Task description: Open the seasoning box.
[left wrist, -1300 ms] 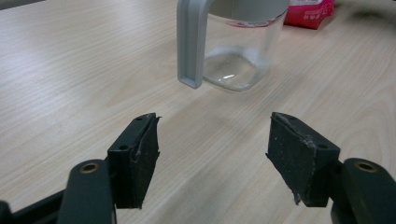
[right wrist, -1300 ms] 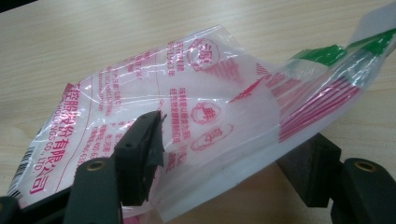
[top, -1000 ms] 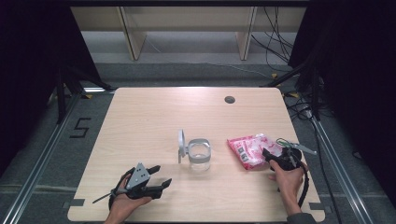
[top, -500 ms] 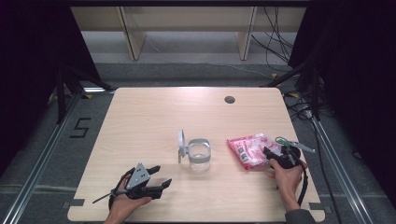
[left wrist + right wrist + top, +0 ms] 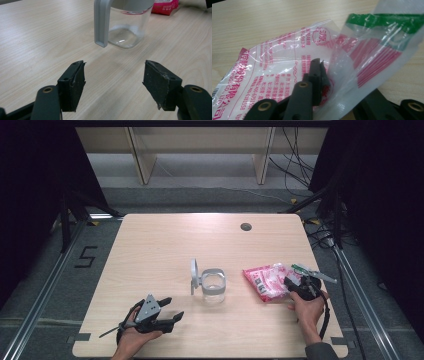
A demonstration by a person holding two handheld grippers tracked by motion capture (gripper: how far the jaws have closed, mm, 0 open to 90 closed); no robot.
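The right gripper point(image 5: 294, 284) has its jaws over the near right edge of the bag point(image 5: 267, 281), a clear plastic packet printed in pink and red with a green strip at its top. The jaws have just been closing, and the bag's film is between them. In the right gripper view one finger point(image 5: 316, 77) stands in front of the printed film, and a fold of clear plastic drapes across the other, hiding its pad. The gap looks narrow, with the film pinched in it, though the far pad's contact cannot be made out. The rest of the bag lies flat on the table point(image 5: 165, 250), spread away from the fingertips, with the green strip lifted beside them.

The left gripper point(image 5: 170, 309) rests low over the table with its jaws wide apart and nothing between them. Its fingers point(image 5: 72, 83) hold and touch nothing. Ahead of the fingertips, well apart from them, stands the jar point(image 5: 130, 27), clear and empty, its grey lid point(image 5: 101, 23) hanging open at one side. Past the jar, a corner of the bag shows.
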